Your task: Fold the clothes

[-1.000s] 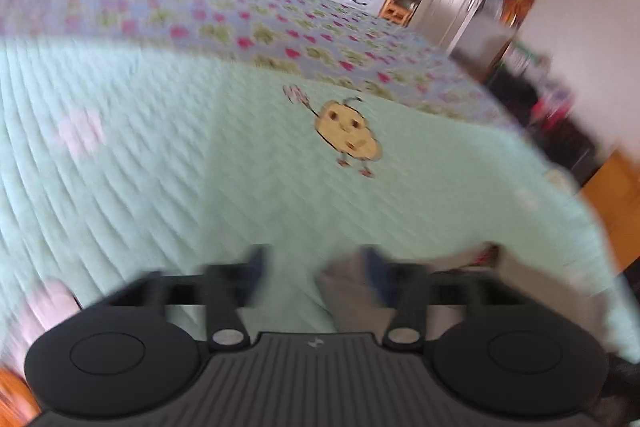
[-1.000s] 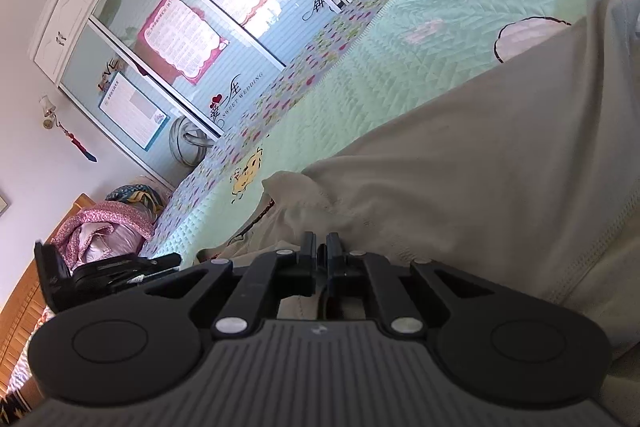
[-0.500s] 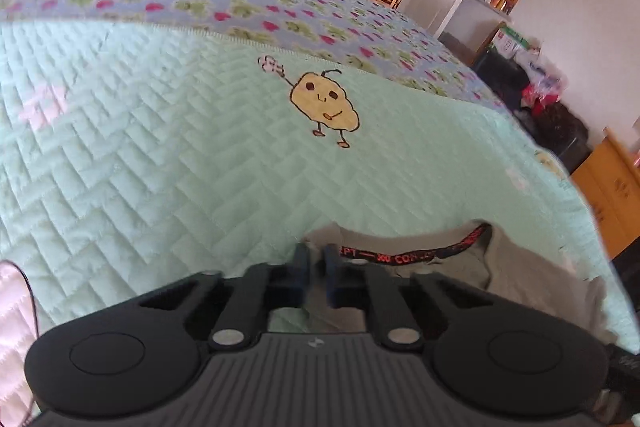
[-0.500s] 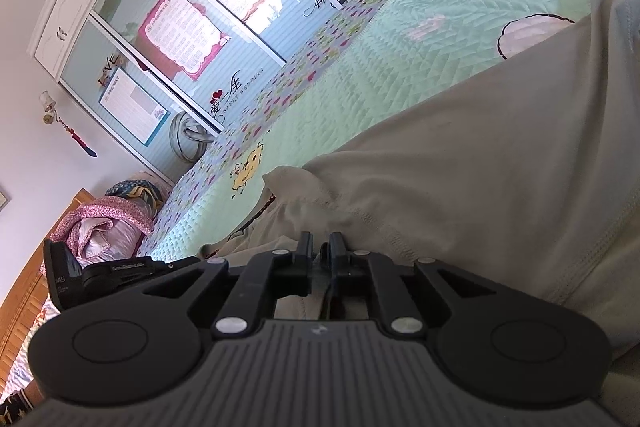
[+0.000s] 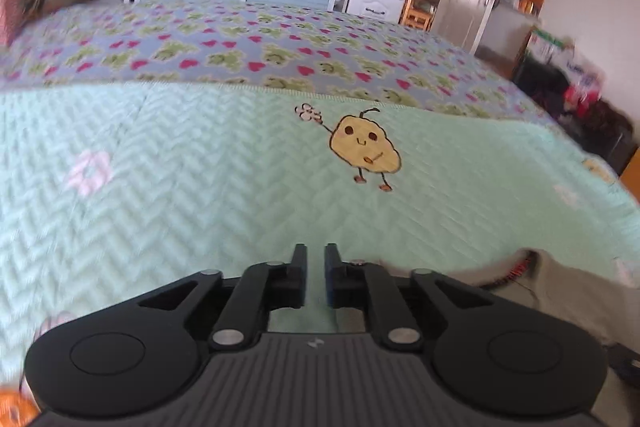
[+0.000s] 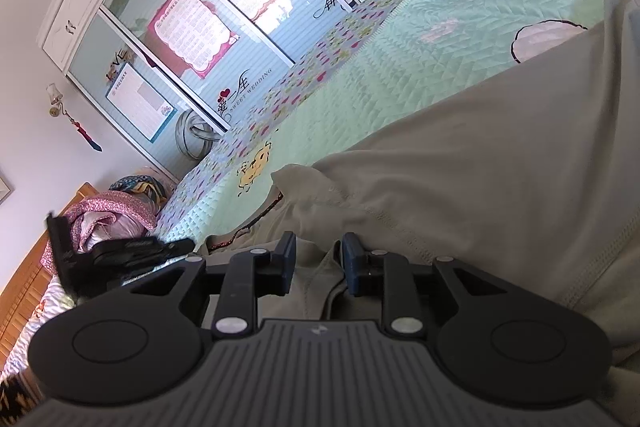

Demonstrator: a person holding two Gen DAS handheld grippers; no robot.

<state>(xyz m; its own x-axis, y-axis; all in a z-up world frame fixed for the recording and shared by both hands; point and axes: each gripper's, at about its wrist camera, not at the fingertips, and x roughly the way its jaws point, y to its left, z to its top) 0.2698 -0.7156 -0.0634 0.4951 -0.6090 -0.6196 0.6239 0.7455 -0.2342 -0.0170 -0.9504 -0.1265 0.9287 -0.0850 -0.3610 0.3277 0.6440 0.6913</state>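
Left tongs [image 5: 316, 255] narrow, opening, empty | right tongs [image 6: 319, 245] opening (astride shirt [image 6: 480, 167])

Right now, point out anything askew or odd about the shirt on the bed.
The grey-beige cotton shirt lies rumpled near its collar, fabric bunched between the right gripper fingers, not flat on the mint-green quilted bedspread.

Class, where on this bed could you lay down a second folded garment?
The mint quilted bedspread lies bare between the floral border strip and the yellow cartoon figure. The near side is crowded: the khaki T-shirt covers it.
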